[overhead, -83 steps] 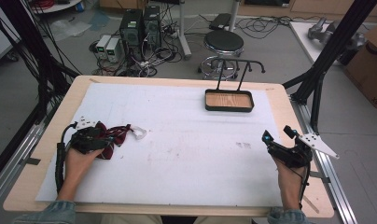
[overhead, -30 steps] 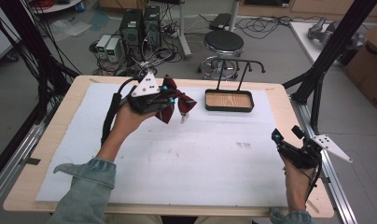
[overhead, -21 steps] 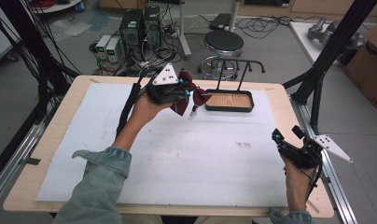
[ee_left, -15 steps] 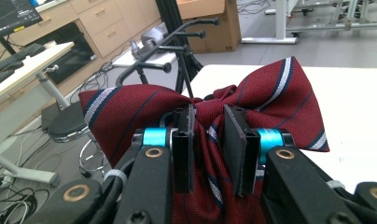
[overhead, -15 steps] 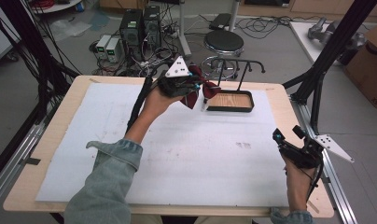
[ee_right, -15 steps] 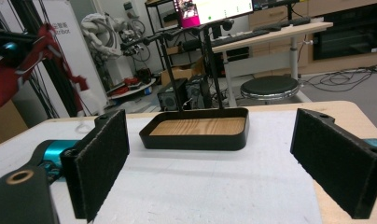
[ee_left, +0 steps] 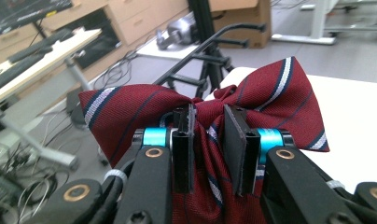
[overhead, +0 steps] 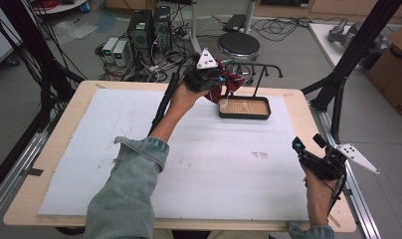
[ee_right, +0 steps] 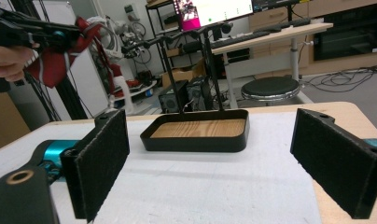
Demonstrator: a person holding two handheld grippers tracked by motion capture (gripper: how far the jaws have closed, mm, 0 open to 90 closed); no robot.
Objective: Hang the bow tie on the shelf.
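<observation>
The left arm reaches far across the table, its left gripper (overhead: 212,82) raised above the far edge with jaws clamped on a dark red striped bow tie (ee_left: 210,112) — just beside the black tray (overhead: 244,107). The right gripper (overhead: 308,145) rests near the right edge, jaws wide apart — nothing between them.

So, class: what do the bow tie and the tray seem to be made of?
Bow tie: woven fabric, probably silky; dark red with navy and white stripes, soft folds, slight sheen.
Tray: base looks like wood, showing grain; rim is matte black, metal or plastic, can't tell.
</observation>
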